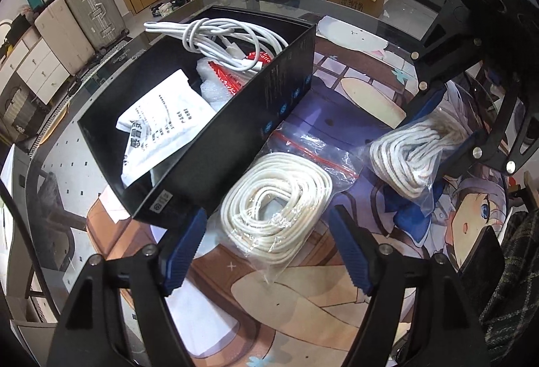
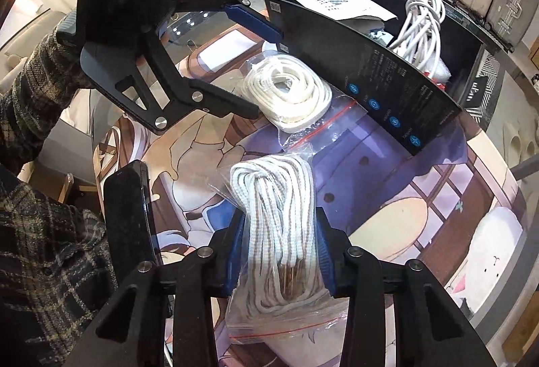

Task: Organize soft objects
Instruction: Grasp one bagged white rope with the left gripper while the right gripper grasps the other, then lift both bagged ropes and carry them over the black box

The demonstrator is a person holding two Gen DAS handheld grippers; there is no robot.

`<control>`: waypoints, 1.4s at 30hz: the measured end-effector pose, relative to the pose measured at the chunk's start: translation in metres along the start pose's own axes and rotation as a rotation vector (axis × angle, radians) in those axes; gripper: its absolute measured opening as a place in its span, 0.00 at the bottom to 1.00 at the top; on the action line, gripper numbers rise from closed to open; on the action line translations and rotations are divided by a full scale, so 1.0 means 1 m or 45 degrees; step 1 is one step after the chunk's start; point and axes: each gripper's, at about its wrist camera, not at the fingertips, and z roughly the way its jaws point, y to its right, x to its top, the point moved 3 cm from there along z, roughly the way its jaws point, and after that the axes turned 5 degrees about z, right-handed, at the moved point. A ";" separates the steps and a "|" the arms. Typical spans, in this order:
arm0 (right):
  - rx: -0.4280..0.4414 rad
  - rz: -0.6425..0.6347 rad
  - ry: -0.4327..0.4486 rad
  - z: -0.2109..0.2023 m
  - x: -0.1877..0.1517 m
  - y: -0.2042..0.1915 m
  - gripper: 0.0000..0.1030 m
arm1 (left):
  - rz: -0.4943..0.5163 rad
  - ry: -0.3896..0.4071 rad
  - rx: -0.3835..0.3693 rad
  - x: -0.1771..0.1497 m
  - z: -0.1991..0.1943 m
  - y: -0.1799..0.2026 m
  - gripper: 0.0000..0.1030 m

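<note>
1. Two bagged rope bundles are in play. The right gripper [image 2: 279, 252] pinches one of them, a clear zip-seal plastic bag of white-and-tan braided cord [image 2: 276, 225], its blue pads pressed against the bundle's sides. The bag's sealed end hangs loose below the pads, so the film could slide while the cord stays put; a grip on slippery plastic over soft cord looks likely to creep.

2. The left gripper [image 1: 269, 252] hangs with its blue-padded fingers [image 1: 185, 249] spread wide over the second bundle, a flat coil of cream rope in a clear red-zip bag [image 1: 276, 215], and touches nothing. The coil lies on the surface just beside the box wall. If the fingers close from here, the left finger sits near the box corner and could knock or catch it.

3. The open black cardboard box [image 1: 232, 131] stands close behind both bundles and already holds a looped white charging cable [image 1: 215, 33], a folded white printed leaflet [image 1: 161, 118] and some white foam wrap [image 1: 212, 84]. Free room inside looks limited, so a dropped bundle could land on the cable and slide out, or drape over the wall.

4. The two grippers work near each other above the printed cartoon mat [image 1: 337, 282] covering the glass surface [image 1: 54, 165]; a swing toward the box could bring them into collision.

5. A dark phone-like slab [image 2: 128, 208] stands near the right gripper, by the person's plaid sleeve [image 2: 50, 266], and could be bumped.
</note>
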 end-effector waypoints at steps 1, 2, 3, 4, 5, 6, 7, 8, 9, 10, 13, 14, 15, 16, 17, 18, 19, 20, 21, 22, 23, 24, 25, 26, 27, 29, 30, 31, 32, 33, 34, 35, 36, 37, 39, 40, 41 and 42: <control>-0.005 0.010 0.005 -0.003 -0.001 0.004 0.37 | 0.011 -0.004 0.002 0.002 0.002 0.001 0.73; -0.007 0.024 0.006 -0.004 -0.002 0.007 0.37 | 0.022 -0.008 0.001 0.003 0.004 0.001 0.73; -0.009 0.039 0.008 -0.006 -0.003 0.010 0.37 | 0.031 -0.014 -0.008 0.005 0.007 0.002 0.73; -0.013 0.052 0.010 -0.007 -0.004 0.013 0.37 | 0.043 -0.021 -0.013 0.005 0.009 0.002 0.73; -0.017 0.063 0.011 -0.006 -0.006 0.015 0.37 | 0.059 -0.026 -0.011 0.007 0.011 0.004 0.73; -0.019 0.075 0.013 -0.005 -0.007 0.016 0.37 | 0.077 -0.031 -0.008 0.008 0.013 0.006 0.73; -0.018 0.087 0.016 -0.006 -0.009 0.020 0.37 | 0.093 -0.035 -0.006 0.008 0.015 0.008 0.73; -0.017 0.100 0.021 -0.007 -0.010 0.023 0.37 | 0.108 -0.039 -0.005 0.009 0.016 0.009 0.73; -0.018 0.113 0.026 -0.008 -0.010 0.025 0.37 | 0.116 -0.041 -0.004 0.010 0.018 0.010 0.75; -0.020 0.121 0.029 -0.009 -0.011 0.027 0.37 | 0.120 -0.040 -0.005 0.010 0.019 0.010 0.75; -0.027 0.151 0.042 -0.011 -0.011 0.034 0.37 | 0.119 -0.046 -0.010 0.012 0.022 0.009 0.75; -0.029 0.161 0.047 -0.012 -0.011 0.036 0.37 | 0.117 -0.043 -0.011 0.012 0.023 0.009 0.75; -0.031 0.169 0.052 -0.012 -0.011 0.038 0.37 | 0.114 -0.038 -0.013 0.012 0.023 0.009 0.74; -0.030 0.177 0.055 -0.012 -0.012 0.040 0.37 | 0.109 -0.038 -0.016 0.012 0.024 0.009 0.74; -0.029 0.186 0.059 -0.013 -0.012 0.043 0.37 | 0.099 -0.032 -0.021 0.011 0.024 0.009 0.73; -0.031 0.193 0.061 -0.013 -0.012 0.044 0.37 | 0.087 -0.025 -0.030 0.011 0.024 0.009 0.69; -0.034 0.198 0.062 -0.014 -0.012 0.046 0.37 | 0.076 -0.019 -0.046 0.009 0.023 0.008 0.67; -0.034 0.202 0.065 -0.014 -0.012 0.047 0.37 | 0.071 -0.013 -0.065 0.008 0.022 0.009 0.60; -0.034 0.207 0.069 -0.015 -0.011 0.048 0.37 | 0.063 -0.009 -0.077 0.007 0.021 0.010 0.55; -0.035 0.210 0.073 -0.016 -0.011 0.049 0.37 | 0.055 -0.006 -0.083 0.007 0.021 0.011 0.53; -0.037 0.215 0.078 -0.017 -0.011 0.050 0.37 | 0.046 -0.002 -0.087 0.006 0.020 0.012 0.49; -0.036 0.219 0.082 -0.018 -0.011 0.051 0.37 | 0.035 0.003 -0.090 0.005 0.019 0.013 0.47; -0.037 0.222 0.088 -0.019 -0.010 0.052 0.37 | 0.027 0.007 -0.093 0.004 0.018 0.014 0.45; -0.039 0.224 0.093 -0.020 -0.010 0.053 0.37 | 0.019 0.014 -0.095 0.004 0.018 0.015 0.42; -0.042 0.228 0.099 -0.022 -0.010 0.054 0.37 | 0.004 0.023 -0.095 0.003 0.017 0.016 0.40; -0.047 0.239 0.112 -0.025 -0.010 0.057 0.37 | -0.024 0.036 -0.092 0.001 0.016 0.019 0.35; -0.050 0.245 0.117 -0.026 -0.009 0.058 0.37 | -0.043 0.040 -0.095 0.000 0.015 0.019 0.33; -0.053 0.250 0.123 -0.027 -0.009 0.059 0.37 | -0.065 0.042 -0.100 -0.001 0.014 0.018 0.32; -0.057 0.256 0.129 -0.028 -0.008 0.059 0.37 | -0.086 0.045 -0.103 -0.002 0.013 0.017 0.31; -0.058 0.262 0.134 -0.030 -0.008 0.060 0.37 | -0.101 0.047 -0.102 -0.003 0.012 0.017 0.30; -0.060 0.264 0.139 -0.031 -0.008 0.061 0.37 | -0.114 0.048 -0.100 -0.003 0.011 0.017 0.30; -0.063 0.265 0.144 -0.033 -0.007 0.061 0.37 | -0.125 0.047 -0.097 -0.004 0.009 0.016 0.30; -0.066 0.266 0.149 -0.035 -0.007 0.062 0.37 | -0.138 0.049 -0.091 -0.006 0.007 0.016 0.30; -0.068 0.267 0.155 -0.038 -0.006 0.062 0.37 | -0.148 0.053 -0.090 -0.007 0.005 0.016 0.30; -0.074 0.268 0.168 -0.042 -0.004 0.062 0.37 | -0.172 0.062 -0.091 -0.010 -0.001 0.015 0.30; -0.077 0.269 0.176 -0.044 -0.002 0.062 0.37 | -0.181 0.065 -0.086 -0.011 -0.004 0.016 0.30; -0.079 0.270 0.185 -0.046 -0.001 0.061 0.37 | -0.190 0.069 -0.078 -0.011 -0.007 0.015 0.29; -0.081 0.271 0.196 -0.049 0.001 0.061 0.37 | -0.199 0.072 -0.073 -0.010 -0.009 0.015 0.30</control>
